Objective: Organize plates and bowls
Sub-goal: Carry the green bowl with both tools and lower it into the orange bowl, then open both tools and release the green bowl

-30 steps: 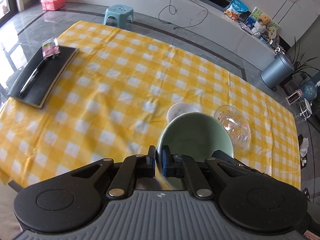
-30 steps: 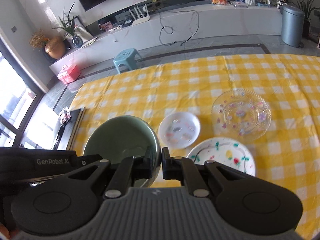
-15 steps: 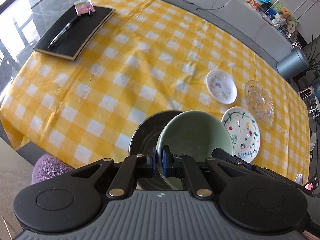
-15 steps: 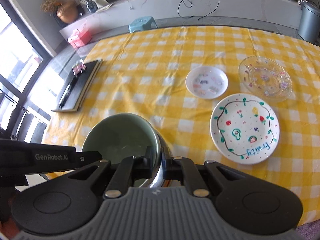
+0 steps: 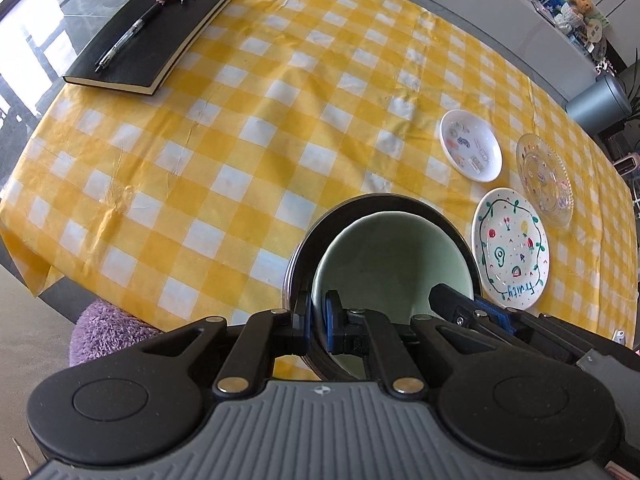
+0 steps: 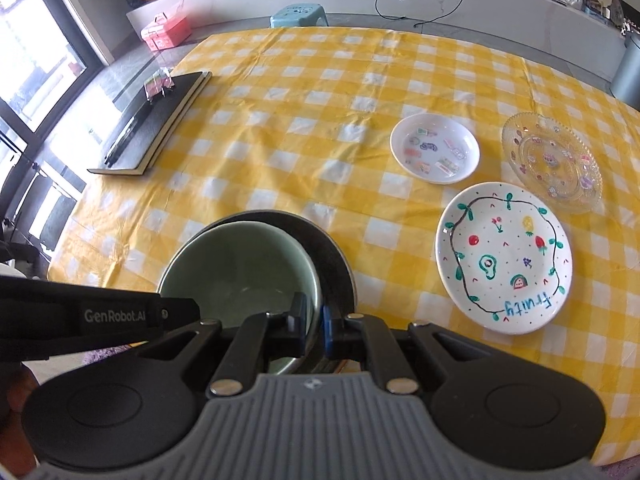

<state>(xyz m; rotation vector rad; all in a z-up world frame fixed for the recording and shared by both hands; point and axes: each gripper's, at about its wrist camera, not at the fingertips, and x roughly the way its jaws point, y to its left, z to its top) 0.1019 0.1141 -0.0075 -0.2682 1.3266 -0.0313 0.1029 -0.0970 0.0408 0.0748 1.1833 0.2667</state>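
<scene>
Yellow checked cloth is covering the table (image 5: 248,128). Both the left gripper (image 5: 318,322) and the right gripper (image 6: 314,320) are squeezing the rim of the round pale green bowl (image 5: 392,256), which is sitting inside a bigger round black bowl (image 6: 336,256) near the table's front edge.

Bowl (image 6: 240,264) inside larger bowl (image 6: 336,264); three plates (image 6: 504,256) right; notebook (image 6: 156,124) far left.

The middle of the table (image 6: 280,128) lies open, a broad stretch of checked cloth between the black notebook (image 6: 156,124) at the far left and three plates on the right. The small white plate (image 6: 435,148), glass plate (image 6: 552,162) and fruit-painted plate (image 6: 504,258) sit just beside one another, leaving only narrow gaps. The nested bowls (image 6: 256,256) block the near edge.
</scene>
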